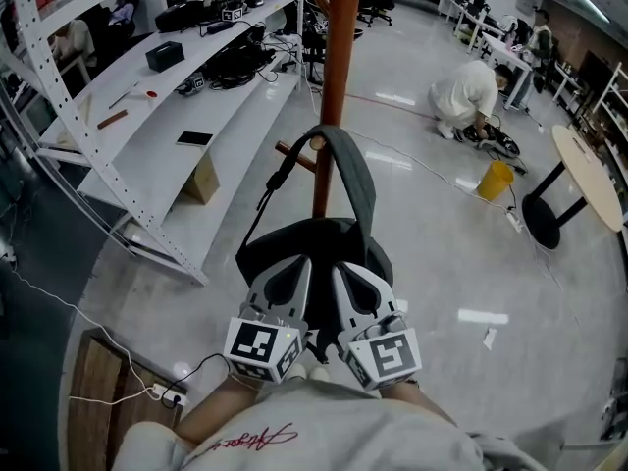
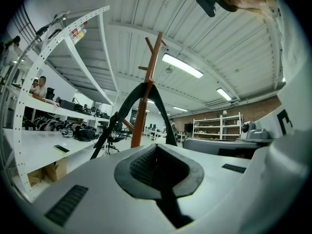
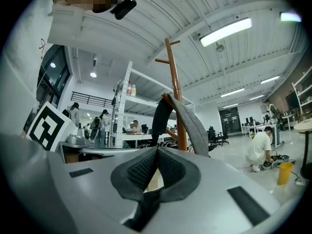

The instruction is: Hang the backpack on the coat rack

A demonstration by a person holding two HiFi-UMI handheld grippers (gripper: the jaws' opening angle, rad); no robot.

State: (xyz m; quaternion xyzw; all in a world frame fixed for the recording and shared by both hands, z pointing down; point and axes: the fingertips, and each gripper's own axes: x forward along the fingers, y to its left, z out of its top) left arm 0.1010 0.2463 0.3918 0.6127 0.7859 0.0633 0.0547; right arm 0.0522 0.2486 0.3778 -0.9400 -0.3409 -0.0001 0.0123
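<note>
Backpack (image 1: 267, 250) hung on coat rack (image 1: 341, 57), left tongs (image 1: 296, 268), right tongs (image 1: 345, 273) clenched, apparently on it, shelving (image 1: 147, 155) beside

**What's here, by number**

One backpack (image 1: 324, 235) and one coat rack (image 1: 343, 47). Two tongs: left tongs (image 1: 294, 268) and right tongs (image 1: 351, 273). One white shelf rack (image 1: 147, 155), one cardboard box (image 1: 201, 180), one yellow bucket (image 1: 496, 180), one round tabletop (image 1: 589, 175) and one crouching person (image 1: 466, 96).

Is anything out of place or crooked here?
Nothing much. The backpack hangs by its strap from a peg of the coat rack, as meant. Only a white scrap and a yellow bucket sit loose on the floor.
</note>
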